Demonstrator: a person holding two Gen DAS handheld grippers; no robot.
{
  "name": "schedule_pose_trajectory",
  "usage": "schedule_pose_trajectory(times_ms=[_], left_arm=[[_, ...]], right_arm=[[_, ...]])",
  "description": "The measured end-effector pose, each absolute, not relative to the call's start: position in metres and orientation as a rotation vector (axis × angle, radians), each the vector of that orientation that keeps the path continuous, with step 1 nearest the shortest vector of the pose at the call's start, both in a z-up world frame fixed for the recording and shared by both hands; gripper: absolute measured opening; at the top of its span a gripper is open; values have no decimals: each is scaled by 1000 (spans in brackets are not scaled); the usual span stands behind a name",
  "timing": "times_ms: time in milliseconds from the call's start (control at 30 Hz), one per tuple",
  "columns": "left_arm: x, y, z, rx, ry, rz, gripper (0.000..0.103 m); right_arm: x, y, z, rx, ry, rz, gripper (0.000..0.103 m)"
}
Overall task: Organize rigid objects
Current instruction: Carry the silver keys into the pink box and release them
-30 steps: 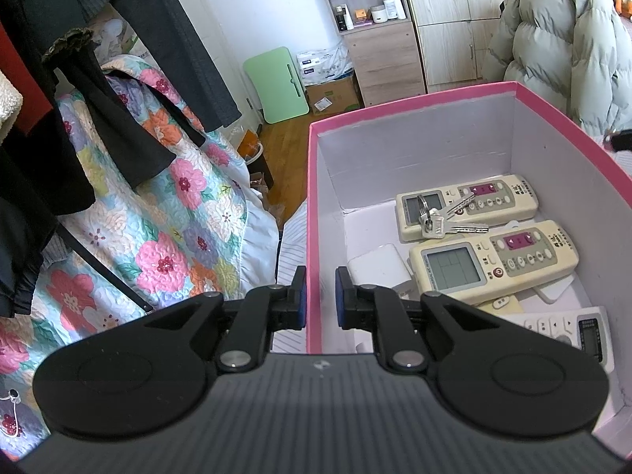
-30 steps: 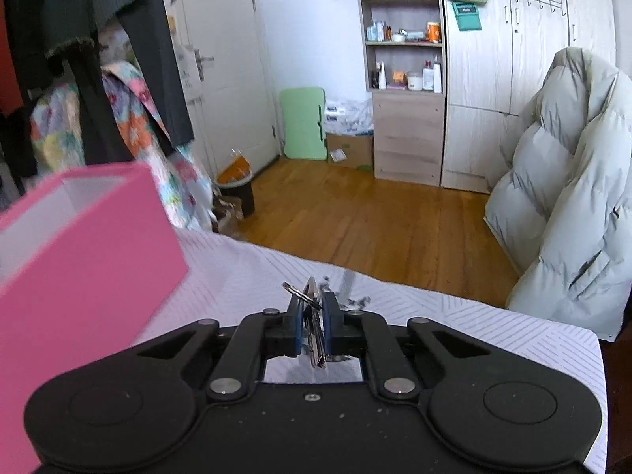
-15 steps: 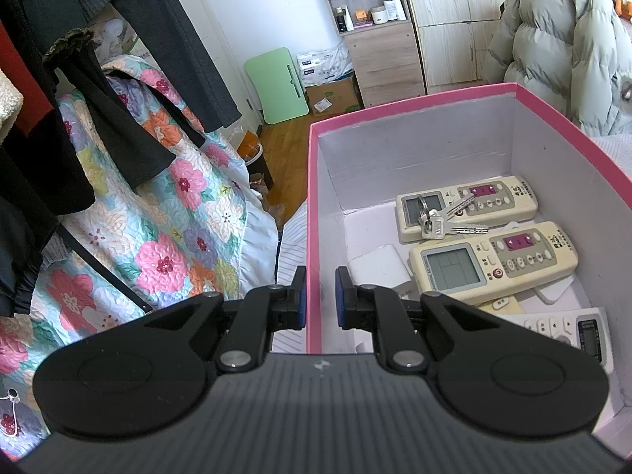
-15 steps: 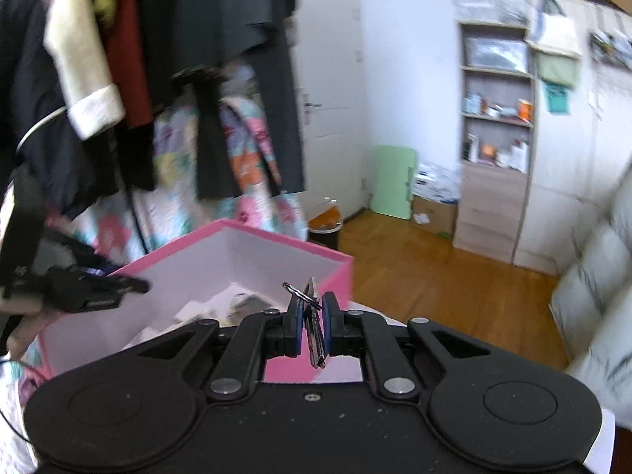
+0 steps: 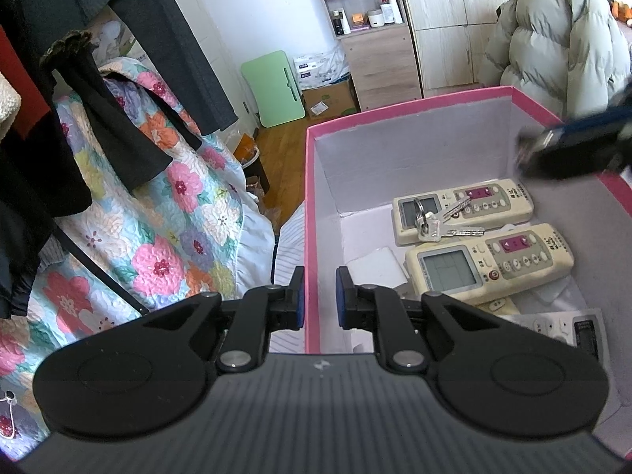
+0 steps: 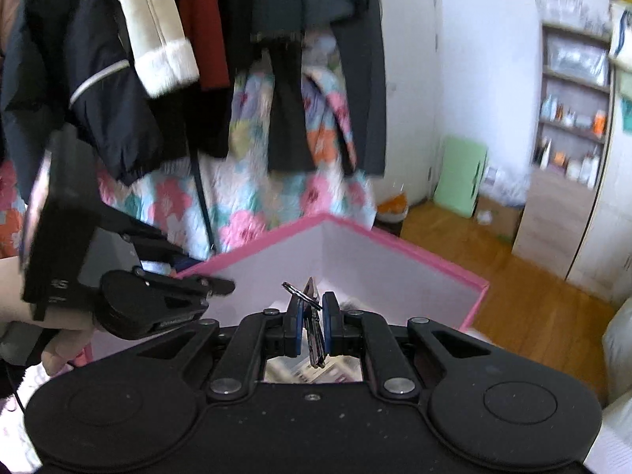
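- Blue-padded and black, the right tool point(image 6: 312, 326) pinched a small bunch of silver keys on a ring point(image 6: 311, 308) between its pads, poised above the rim of the pink cardboard box with white inside walls point(image 6: 395, 264).
- The left tool point(image 5: 319, 303) straddled the box's near-left wall point(image 5: 310, 237), one pad inside and one outside, its jaws nearly closed on that wall.
- Inside the box, a second set of silver keys point(image 5: 438, 223) lay on the far cream remote control point(image 5: 489, 207); a nearer cream remote control point(image 5: 489, 264) lay just beside it, and a white flat square adapter point(image 5: 375, 266) sat near the left wall.
- A floral quilt point(image 5: 166, 237) hung left of the box.
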State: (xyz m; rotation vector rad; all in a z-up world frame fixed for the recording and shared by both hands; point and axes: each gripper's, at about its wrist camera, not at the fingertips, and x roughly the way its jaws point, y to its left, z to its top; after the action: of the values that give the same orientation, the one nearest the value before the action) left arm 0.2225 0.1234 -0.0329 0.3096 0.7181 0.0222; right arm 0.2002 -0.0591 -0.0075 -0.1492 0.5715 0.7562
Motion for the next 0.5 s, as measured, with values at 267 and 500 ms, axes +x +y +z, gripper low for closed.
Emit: schedule_pose_trajectory(times_ms=[267,500], left_arm=[[221,122,-35,316,716,20,13],[221,123,-35,306,715,17,13]], right_arm=[[226,-33,-33,-109,741,765,12],[222,-43,-28,-69,720,742,17]])
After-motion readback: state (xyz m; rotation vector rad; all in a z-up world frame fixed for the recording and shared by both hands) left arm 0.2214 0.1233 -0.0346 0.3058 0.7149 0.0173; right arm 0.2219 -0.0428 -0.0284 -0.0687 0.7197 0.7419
